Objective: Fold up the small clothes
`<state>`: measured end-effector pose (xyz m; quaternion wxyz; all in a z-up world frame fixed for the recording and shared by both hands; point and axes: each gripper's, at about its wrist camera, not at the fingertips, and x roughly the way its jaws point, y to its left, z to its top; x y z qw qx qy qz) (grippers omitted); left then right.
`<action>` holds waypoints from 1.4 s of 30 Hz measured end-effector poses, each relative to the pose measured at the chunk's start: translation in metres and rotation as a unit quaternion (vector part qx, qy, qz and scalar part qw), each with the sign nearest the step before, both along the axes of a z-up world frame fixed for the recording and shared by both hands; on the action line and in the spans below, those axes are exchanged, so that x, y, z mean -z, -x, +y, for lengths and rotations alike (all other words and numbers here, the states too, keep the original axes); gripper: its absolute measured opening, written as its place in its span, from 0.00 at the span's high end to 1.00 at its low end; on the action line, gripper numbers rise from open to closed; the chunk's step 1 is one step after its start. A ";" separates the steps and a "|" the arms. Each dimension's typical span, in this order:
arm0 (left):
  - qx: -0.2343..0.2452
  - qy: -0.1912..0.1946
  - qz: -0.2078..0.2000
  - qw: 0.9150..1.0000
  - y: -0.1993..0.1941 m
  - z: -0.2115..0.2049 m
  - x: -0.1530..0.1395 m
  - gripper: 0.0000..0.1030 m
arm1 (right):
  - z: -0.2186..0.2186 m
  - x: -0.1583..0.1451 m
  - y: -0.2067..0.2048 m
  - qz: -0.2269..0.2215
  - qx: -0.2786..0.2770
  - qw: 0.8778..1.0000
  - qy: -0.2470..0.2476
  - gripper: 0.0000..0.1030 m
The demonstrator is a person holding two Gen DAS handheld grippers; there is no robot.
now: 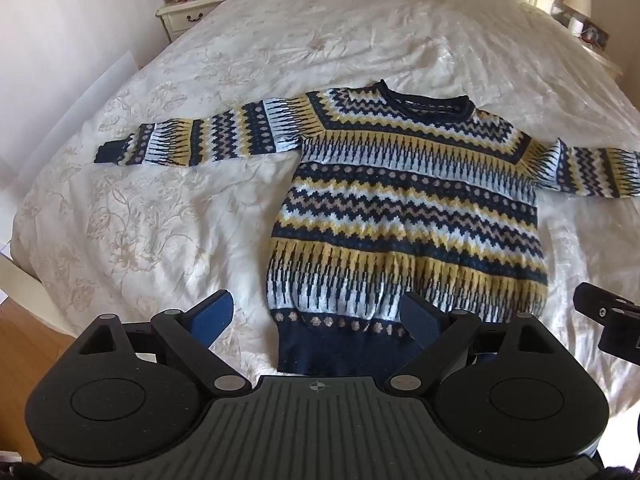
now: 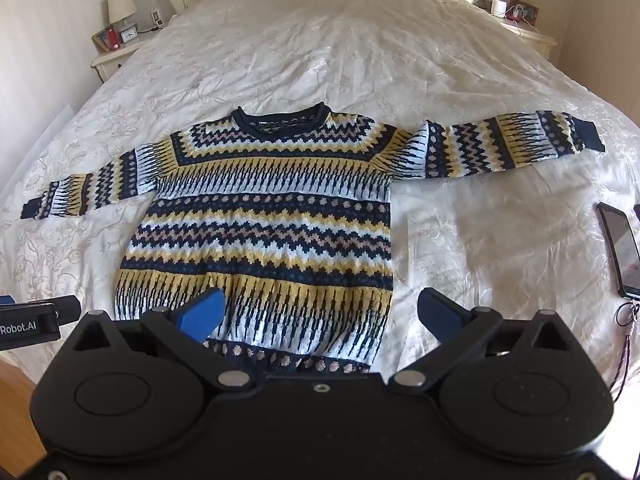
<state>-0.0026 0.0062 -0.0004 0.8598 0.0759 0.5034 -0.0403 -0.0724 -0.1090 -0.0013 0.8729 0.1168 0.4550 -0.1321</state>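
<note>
A knitted sweater (image 1: 404,208) in navy, yellow and white patterns lies flat and face up on the bed, both sleeves spread out sideways. It also shows in the right wrist view (image 2: 264,220). My left gripper (image 1: 320,316) is open and empty above the sweater's hem near its left corner. My right gripper (image 2: 324,316) is open and empty above the hem's right part. The right gripper's tip shows at the right edge of the left wrist view (image 1: 608,316). The left gripper's tip shows at the left edge of the right wrist view (image 2: 36,316).
The bed has a white floral bedspread (image 1: 152,208). A phone (image 2: 622,252) with a cord lies on the bed right of the sweater. Nightstands with lamps stand at the far left (image 1: 188,4) and far right (image 2: 516,12). Wood floor (image 1: 24,344) shows at the near left.
</note>
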 end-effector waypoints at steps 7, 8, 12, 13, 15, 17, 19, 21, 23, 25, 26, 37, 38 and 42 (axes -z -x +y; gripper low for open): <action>0.002 -0.005 0.000 1.000 0.001 0.000 0.002 0.12 | 0.002 0.005 -0.001 0.013 -0.001 1.000 -0.004 0.01; 0.002 -0.005 0.000 1.000 0.001 0.000 0.002 0.12 | 0.002 0.005 -0.002 0.015 0.000 1.000 -0.004 0.01; 0.001 -0.005 0.000 1.000 0.002 0.001 0.004 0.12 | 0.001 0.007 -0.002 0.022 0.001 1.000 -0.004 0.01; 0.001 -0.005 0.000 1.000 0.002 0.001 0.004 0.12 | 0.001 0.008 -0.003 0.024 0.001 1.000 -0.004 0.01; 0.001 -0.006 0.000 1.000 0.003 0.001 0.004 0.12 | 0.002 0.009 -0.003 0.027 0.002 1.000 -0.004 0.01; 0.002 -0.007 -0.001 1.000 0.004 0.002 0.005 0.12 | 0.002 0.009 -0.003 0.030 0.003 1.000 -0.004 0.01; 0.002 -0.008 0.000 1.000 0.004 0.003 0.005 0.12 | 0.002 0.010 -0.004 0.032 0.002 0.999 -0.004 0.01; 0.001 -0.008 0.001 1.000 0.004 0.004 0.005 0.12 | 0.004 0.010 -0.005 0.032 0.001 0.999 -0.003 0.01; 0.000 -0.009 0.003 1.000 0.002 0.003 0.005 0.12 | 0.004 0.010 -0.005 0.033 -0.001 0.999 -0.003 0.01; 0.001 -0.010 0.005 1.000 0.001 0.003 0.005 0.12 | 0.005 0.011 -0.006 0.034 -0.003 0.999 -0.002 0.01; 0.001 -0.011 0.006 1.000 0.001 0.003 0.005 0.12 | 0.004 0.011 -0.006 0.035 -0.004 0.999 -0.002 0.01; 0.006 -0.010 0.012 1.000 -0.002 0.000 0.007 0.12 | 0.006 0.014 -0.008 0.043 -0.001 0.999 -0.007 0.01; 0.006 -0.010 0.013 1.000 -0.002 0.000 0.008 0.12 | 0.005 0.014 -0.008 0.044 -0.001 0.999 -0.007 0.01; 0.006 -0.010 0.014 1.000 -0.002 -0.001 0.008 0.12 | 0.005 0.015 -0.008 0.044 -0.002 0.999 -0.008 0.01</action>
